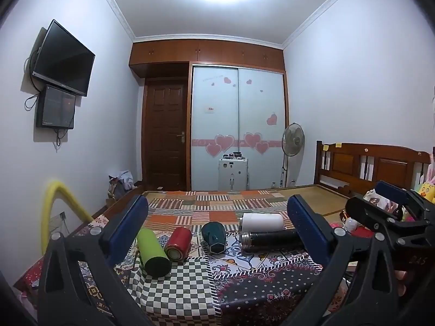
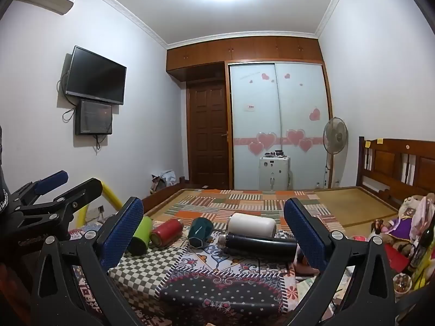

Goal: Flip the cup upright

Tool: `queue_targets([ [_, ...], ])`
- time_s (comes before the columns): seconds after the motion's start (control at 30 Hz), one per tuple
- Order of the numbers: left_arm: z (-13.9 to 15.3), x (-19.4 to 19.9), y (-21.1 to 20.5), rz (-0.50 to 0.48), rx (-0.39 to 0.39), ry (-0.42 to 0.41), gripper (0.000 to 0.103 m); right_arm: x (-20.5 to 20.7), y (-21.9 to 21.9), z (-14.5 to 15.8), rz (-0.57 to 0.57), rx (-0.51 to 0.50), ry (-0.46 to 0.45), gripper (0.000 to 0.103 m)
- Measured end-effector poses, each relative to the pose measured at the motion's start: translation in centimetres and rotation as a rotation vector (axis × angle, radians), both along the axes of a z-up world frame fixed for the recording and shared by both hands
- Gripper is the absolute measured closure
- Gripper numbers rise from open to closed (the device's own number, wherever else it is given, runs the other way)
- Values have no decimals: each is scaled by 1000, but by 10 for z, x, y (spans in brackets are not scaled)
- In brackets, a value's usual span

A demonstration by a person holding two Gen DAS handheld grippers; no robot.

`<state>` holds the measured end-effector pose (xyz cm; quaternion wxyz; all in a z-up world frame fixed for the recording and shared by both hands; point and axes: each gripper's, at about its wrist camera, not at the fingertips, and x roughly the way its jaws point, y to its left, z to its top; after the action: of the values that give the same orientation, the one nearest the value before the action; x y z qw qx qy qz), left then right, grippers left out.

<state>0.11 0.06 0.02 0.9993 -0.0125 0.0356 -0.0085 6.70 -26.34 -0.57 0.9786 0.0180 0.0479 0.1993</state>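
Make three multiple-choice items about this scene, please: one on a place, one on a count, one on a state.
1. Which vessel lies at the left end of the row on the bed?
A. green bottle
B. white cup
C. black flask

2. How many vessels lie on the bed?
A. three
B. five
C. seven

3. How do both grippers stand?
A. open, holding nothing
B. shut on a cup
C. one open, one shut

Answers:
1 A: the green bottle lies left of the red cup.
2 B: green bottle, red cup, teal cup, white cup, black flask.
3 A: the left gripper and the right gripper have their fingers wide apart above the bed.
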Motion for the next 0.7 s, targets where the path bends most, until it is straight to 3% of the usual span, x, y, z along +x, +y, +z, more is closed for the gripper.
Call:
queue_targets([
  [0.7,-6,6,0,9,-4,0,0,-1,-3,-2,-1,8,12,0],
])
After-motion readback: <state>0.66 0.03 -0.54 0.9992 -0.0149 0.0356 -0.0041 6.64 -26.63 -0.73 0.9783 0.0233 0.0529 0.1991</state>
